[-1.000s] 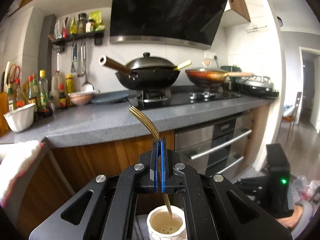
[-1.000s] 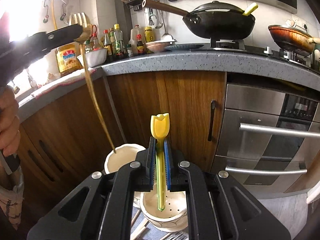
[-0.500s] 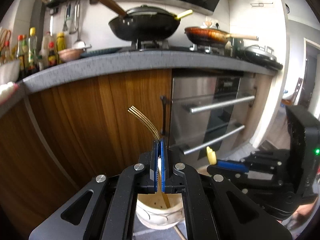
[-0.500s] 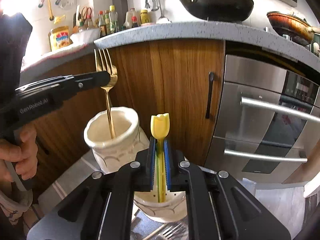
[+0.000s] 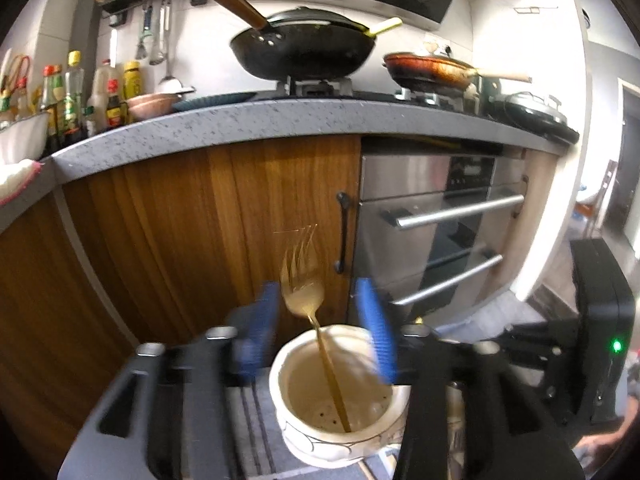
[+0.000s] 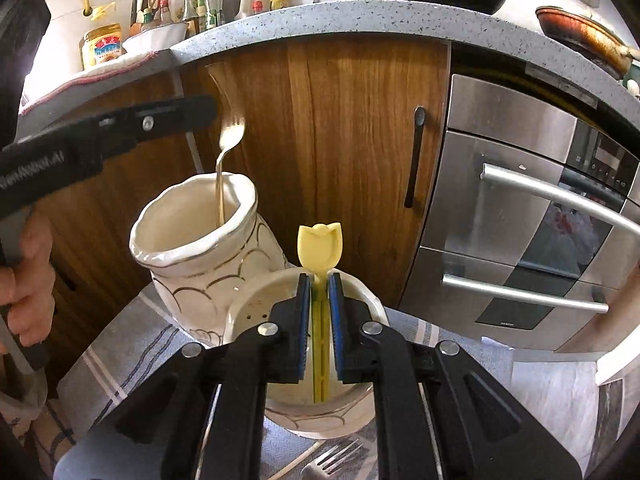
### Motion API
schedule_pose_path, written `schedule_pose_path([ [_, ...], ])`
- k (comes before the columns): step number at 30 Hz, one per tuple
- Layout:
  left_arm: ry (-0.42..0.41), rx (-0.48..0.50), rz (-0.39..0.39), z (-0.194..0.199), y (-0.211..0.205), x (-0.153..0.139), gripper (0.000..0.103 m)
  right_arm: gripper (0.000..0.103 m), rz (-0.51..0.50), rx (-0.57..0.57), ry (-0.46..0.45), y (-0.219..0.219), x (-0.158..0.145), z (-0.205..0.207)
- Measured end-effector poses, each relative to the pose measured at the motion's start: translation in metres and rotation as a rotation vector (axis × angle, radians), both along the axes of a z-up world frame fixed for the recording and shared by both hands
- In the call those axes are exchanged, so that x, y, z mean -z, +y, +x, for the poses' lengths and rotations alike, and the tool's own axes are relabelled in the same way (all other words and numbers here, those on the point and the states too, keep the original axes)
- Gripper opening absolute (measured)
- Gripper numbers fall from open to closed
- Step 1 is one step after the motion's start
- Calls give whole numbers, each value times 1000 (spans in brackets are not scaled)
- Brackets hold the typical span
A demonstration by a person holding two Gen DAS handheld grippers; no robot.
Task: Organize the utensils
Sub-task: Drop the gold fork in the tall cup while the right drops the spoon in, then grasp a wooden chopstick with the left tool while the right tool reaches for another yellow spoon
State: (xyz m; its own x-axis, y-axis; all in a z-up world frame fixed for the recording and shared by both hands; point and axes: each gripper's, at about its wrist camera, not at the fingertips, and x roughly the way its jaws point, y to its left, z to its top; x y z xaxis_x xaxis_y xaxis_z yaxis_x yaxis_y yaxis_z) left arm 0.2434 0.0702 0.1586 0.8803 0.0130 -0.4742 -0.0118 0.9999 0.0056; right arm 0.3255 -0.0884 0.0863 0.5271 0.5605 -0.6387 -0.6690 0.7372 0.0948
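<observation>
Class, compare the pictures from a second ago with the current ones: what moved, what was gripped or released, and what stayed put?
The left gripper sank and its jaws are opening, releasing the gold fork into the tall ceramic holder. The right gripper lowered the yellow tulip utensil into the low holder; its jaws are opening. Both holders stayed put.

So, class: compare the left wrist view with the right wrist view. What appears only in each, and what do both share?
Only the left wrist view: the left gripper's blue pads from behind, jaws opening, clear of the gold metal fork.

Only the right wrist view: the yellow tulip-topped plastic utensil between the right gripper's opening jaws, a second cream holder under it, and a silver fork on the striped cloth.

Both: the gold fork standing in the cream ceramic holder.
</observation>
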Motion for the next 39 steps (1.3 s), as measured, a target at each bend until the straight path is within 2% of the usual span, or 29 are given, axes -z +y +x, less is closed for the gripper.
schedule_pose_path([
  [2,1,0,-3,-3,0,-2,51,22,10,0,-3,-4,-3,-2],
  [7,-19,-3,-16,-24,0,-1,62,22,26,-6,-23,-18,-13,-14],
  [14,-23,-33,-68,-68,5,13,63,22,50,-6,-39,-44,-18,-40],
  [18,30,-59,-95,-90,6,40,63,22,39,-11,3,-53,-6,-57],
  [22,142,-60,-118,-101,2,81,62,22,39,0,78,-65,17,-68],
  [26,236,-11,-164,-103,-11,115,53,22,47,17,137,-77,38,-76],
  [33,324,110,-126,-96,-57,143,40,22,65,32,188,-94,53,-86],
  [39,392,134,-93,-88,-77,164,36,22,80,38,204,-101,58,-88],
])
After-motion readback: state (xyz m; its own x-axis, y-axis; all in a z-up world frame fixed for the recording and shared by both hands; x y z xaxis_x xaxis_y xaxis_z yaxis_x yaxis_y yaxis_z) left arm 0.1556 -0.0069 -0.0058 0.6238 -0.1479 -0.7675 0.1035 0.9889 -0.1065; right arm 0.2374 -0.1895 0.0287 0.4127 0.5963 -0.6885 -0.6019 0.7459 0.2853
